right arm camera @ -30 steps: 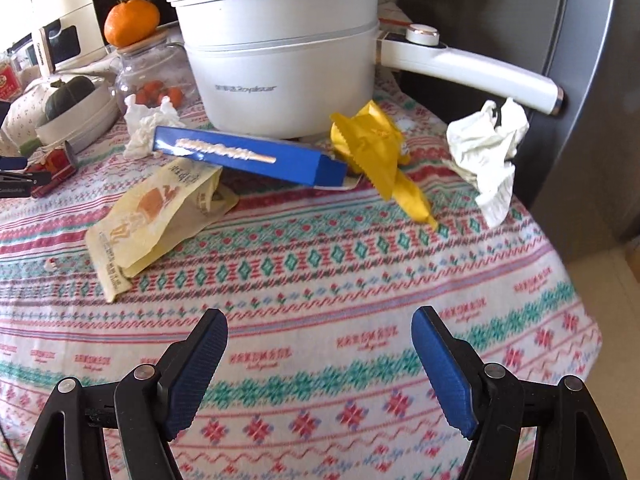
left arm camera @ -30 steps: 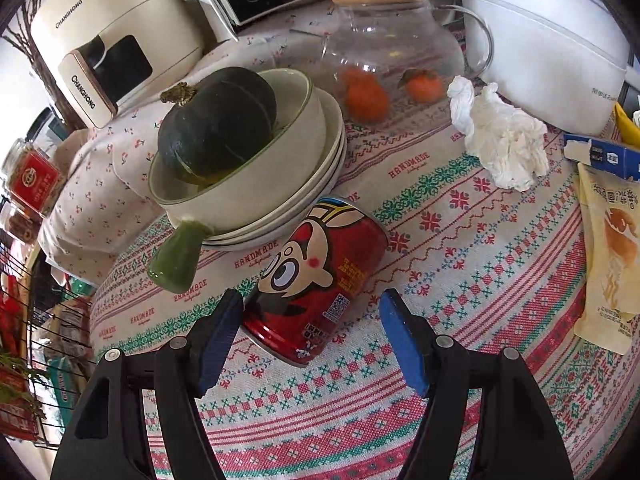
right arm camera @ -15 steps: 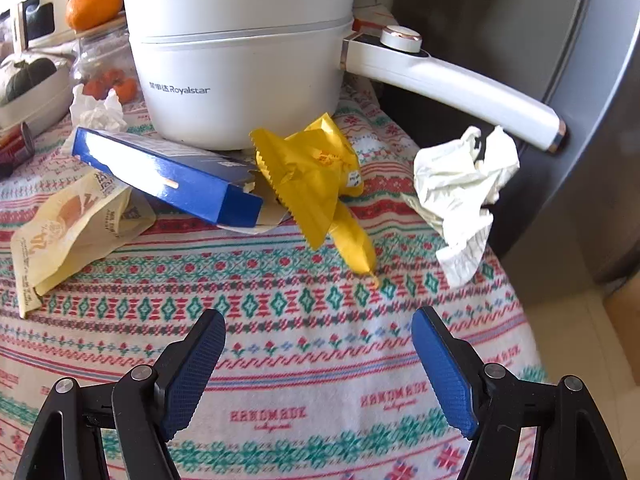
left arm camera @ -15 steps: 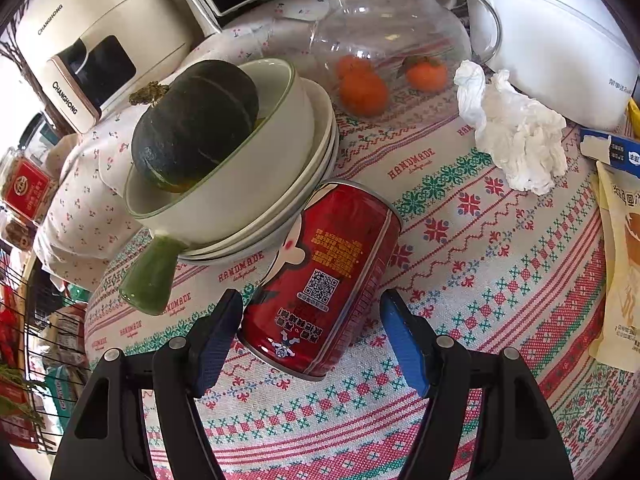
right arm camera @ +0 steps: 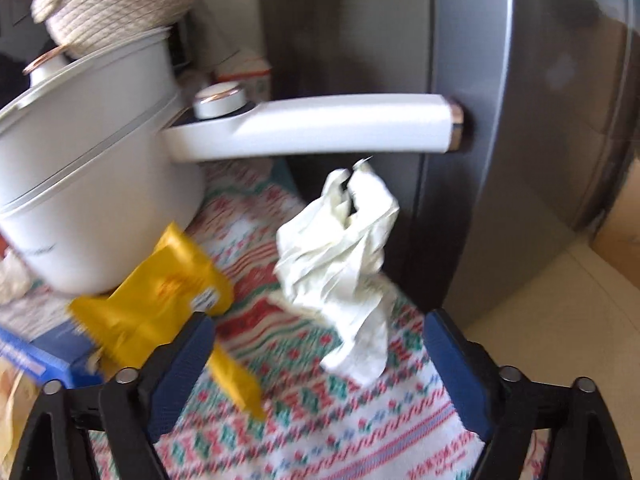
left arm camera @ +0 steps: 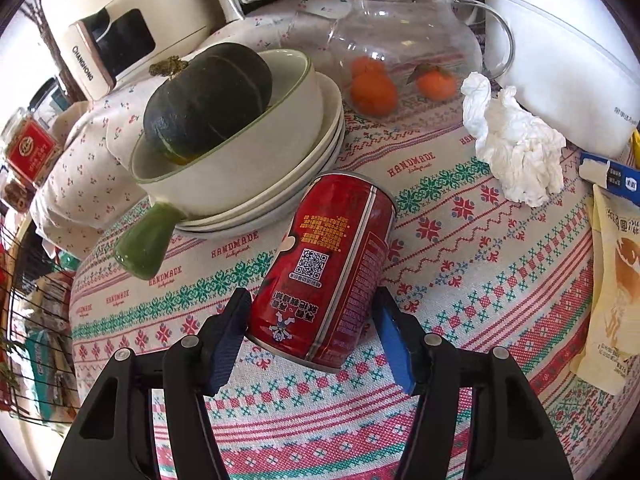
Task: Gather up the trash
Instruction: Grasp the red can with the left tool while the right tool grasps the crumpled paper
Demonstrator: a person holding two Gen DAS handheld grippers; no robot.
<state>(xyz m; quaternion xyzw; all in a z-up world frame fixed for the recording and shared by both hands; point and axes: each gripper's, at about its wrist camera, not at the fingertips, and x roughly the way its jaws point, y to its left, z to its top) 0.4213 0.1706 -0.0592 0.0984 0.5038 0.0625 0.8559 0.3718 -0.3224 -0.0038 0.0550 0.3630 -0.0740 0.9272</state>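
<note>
A red drink can [left arm camera: 328,268] lies on its side on the patterned tablecloth [left arm camera: 480,272]. My left gripper [left arm camera: 314,336] has closed around its near end, with both blue pads against its sides. A crumpled white tissue [left arm camera: 516,148] lies further right. In the blurred right wrist view, my right gripper [right arm camera: 316,368] is open and empty, with a crumpled white paper [right arm camera: 344,264] just ahead between its fingers. A yellow wrapper [right arm camera: 160,300] lies by the left finger [right arm camera: 180,368].
Stacked bowls [left arm camera: 256,172] holding a dark green squash [left arm camera: 208,96] touch the can's far end. A glass jar [left arm camera: 400,40] with oranges stands behind. A white pot [right arm camera: 88,184] with a long handle [right arm camera: 320,128] overhangs the paper. A blue box [right arm camera: 36,356] and a grey fridge [right arm camera: 500,120] are nearby.
My left gripper has narrowed onto the can, which rolled and now shows its QR code. My right gripper has swung right and forward toward the crumpled white paper.
</note>
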